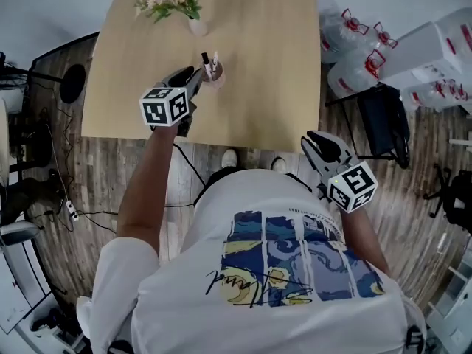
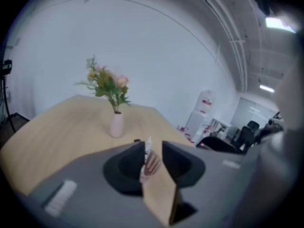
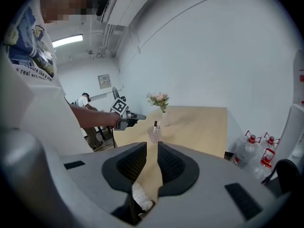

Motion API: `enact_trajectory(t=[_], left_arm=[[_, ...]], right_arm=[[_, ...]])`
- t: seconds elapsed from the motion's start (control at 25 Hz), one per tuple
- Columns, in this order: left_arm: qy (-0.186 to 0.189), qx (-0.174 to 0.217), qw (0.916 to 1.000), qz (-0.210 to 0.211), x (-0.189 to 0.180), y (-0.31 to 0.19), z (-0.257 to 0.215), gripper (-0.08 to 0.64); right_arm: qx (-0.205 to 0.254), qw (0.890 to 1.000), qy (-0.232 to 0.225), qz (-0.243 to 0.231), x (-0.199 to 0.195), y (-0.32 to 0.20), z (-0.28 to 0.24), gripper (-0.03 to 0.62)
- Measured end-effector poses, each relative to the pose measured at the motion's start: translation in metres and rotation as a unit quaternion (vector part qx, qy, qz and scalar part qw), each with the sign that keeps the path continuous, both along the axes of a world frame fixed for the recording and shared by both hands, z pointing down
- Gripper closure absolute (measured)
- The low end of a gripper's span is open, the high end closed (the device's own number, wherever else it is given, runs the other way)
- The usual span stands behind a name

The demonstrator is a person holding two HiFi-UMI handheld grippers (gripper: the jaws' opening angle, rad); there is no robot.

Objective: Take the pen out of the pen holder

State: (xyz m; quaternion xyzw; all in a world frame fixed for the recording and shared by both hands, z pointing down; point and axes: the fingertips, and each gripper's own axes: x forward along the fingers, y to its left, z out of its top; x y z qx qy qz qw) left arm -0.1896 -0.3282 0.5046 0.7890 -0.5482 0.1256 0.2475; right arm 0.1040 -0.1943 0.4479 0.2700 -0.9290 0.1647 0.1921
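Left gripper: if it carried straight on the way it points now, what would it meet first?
Most likely the pen holder, pens standing in it: it shows in the gap between the open jaws of the left gripper, close ahead; exact depth is unclear.

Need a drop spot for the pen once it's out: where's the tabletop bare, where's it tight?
Bare: the wide stretch of table right of the pen holder to the right edge, and the left side beside the flower vase. Crowded: the near-centre strip, where the left gripper sits at the pen holder.
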Motion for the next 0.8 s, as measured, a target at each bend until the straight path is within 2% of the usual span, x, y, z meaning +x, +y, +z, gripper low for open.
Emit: enact_trajectory(t=[0.24, 0.44, 0.8], left_arm=[[0.008, -0.018, 0.9984, 0.053, -0.011, -0.027, 0.026, 0.422], [0.009, -0.027, 0.9948, 0.098, -0.009, -0.047, 0.043, 0.407], [0.022, -0.038, 0.9908, 0.128, -0.005, -0.076, 0.066, 0.4]], right_arm=[[-0.007, 0.998, 0.01, 0.057, -0.026, 0.004, 0.003, 0.528], [-0.026, 0.993, 0.017, 0.116, -0.035, 0.022, 0.011, 0.528], [-0.04, 0.982, 0.036, 0.182, -0.028, 0.038, 0.014, 0.528]])
